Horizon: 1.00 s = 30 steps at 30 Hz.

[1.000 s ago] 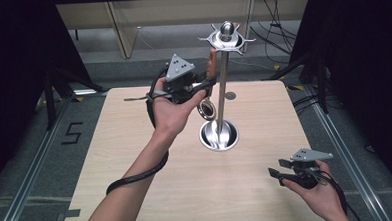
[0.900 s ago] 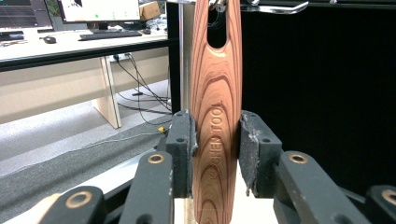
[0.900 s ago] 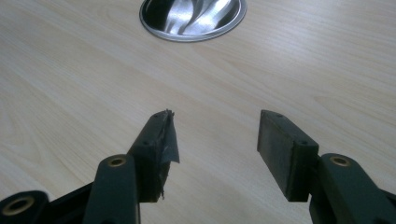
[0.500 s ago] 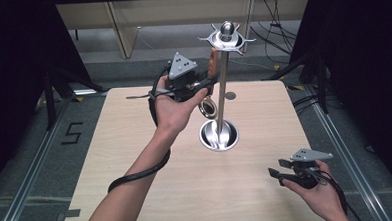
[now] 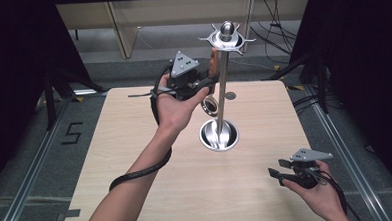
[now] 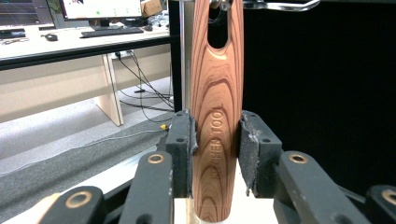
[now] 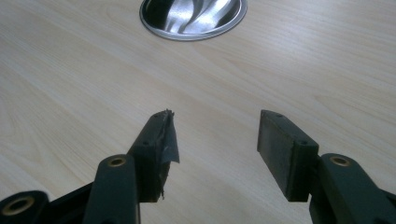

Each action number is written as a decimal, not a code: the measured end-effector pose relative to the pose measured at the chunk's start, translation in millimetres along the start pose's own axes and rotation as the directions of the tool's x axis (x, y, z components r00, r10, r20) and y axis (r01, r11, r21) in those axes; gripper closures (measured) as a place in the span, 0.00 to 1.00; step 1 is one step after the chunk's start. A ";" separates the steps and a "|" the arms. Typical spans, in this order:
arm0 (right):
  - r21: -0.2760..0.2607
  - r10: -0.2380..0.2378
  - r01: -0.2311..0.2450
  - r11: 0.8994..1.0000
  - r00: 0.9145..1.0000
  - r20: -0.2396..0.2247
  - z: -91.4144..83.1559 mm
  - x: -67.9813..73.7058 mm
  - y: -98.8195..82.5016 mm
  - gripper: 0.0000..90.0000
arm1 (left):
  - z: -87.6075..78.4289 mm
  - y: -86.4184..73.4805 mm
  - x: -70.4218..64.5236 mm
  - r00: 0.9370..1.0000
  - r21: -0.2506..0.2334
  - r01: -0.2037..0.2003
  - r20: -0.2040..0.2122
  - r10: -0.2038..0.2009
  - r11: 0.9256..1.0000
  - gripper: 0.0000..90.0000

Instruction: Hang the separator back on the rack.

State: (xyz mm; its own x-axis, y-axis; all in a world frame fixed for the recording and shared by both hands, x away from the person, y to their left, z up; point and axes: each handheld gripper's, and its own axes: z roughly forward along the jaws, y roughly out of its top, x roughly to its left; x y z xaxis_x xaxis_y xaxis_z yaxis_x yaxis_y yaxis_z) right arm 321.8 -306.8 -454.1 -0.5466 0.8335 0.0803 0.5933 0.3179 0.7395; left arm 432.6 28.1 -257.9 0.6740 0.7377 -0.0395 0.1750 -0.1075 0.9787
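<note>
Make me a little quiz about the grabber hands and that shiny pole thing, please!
1. True or false: the left gripper is shut on the wooden handle.
2. What lies between the right gripper jaws?
A) a spoon
B) nothing, just bare table beyond them
C) a cable
3. Fill in: the metal stand rises from a round shiny ____ on the table.

Key:
1. True. Both pads press the handle's sides, and its slotted top reaches up by the stand's hooks.
2. B. The jaws stand apart, holding nothing.
3. Base.
</note>
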 end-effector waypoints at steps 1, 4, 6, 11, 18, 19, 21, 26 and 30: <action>0.000 -0.001 0.001 1.000 1.000 -0.001 0.1 0.0 0.0 0.51 | 0.3 0.2 0.0 1.000 0.002 0.000 -0.001 0.000 1.000 0.75; 0.004 0.002 -0.002 1.000 1.000 -0.002 0.0 0.4 0.2 0.52 | 1.4 0.8 0.2 1.000 0.004 -0.006 -0.002 0.006 1.000 0.75; 0.002 -0.003 0.003 1.000 1.000 0.000 0.3 0.1 0.0 0.52 | 2.1 1.0 0.1 1.000 0.005 -0.007 -0.003 0.007 1.000 0.75; 0.002 -0.003 0.003 1.000 1.000 0.003 0.2 0.3 0.0 0.52 | 3.6 1.2 -0.1 1.000 0.007 -0.003 -0.002 0.003 1.000 0.74; 0.010 -0.005 0.005 1.000 1.000 -0.001 0.0 0.2 0.0 0.52 | 3.9 0.9 -0.1 1.000 0.005 -0.001 -0.001 0.001 1.000 0.74; 0.011 -0.004 0.004 1.000 1.000 -0.006 0.3 0.2 0.0 0.52 | 4.0 0.9 -0.1 1.000 0.005 -0.001 0.000 0.001 1.000 0.74; 0.011 -0.003 0.003 1.000 1.000 -0.006 0.3 0.2 0.0 0.52 | 4.2 0.7 -0.5 1.000 0.006 -0.002 -0.002 0.002 1.000 0.74; 0.002 -0.003 0.003 1.000 1.000 -0.004 0.4 0.1 -0.2 0.52 | 5.1 -0.3 -0.9 1.000 0.004 0.000 -0.006 0.000 1.000 0.74; 0.010 0.013 -0.012 1.000 1.000 -0.011 -0.1 1.2 0.0 0.52 | 7.0 0.2 -1.4 1.000 0.007 -0.003 -0.008 0.003 1.000 0.74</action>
State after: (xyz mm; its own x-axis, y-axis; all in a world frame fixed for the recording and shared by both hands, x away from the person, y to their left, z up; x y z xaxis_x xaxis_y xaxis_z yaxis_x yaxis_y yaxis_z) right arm 321.1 -305.8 -453.9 -0.5459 0.8322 0.0972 0.6057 0.3118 0.7320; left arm 436.7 22.4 -259.1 0.6686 0.7429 -0.0344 0.1778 -0.1147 0.9774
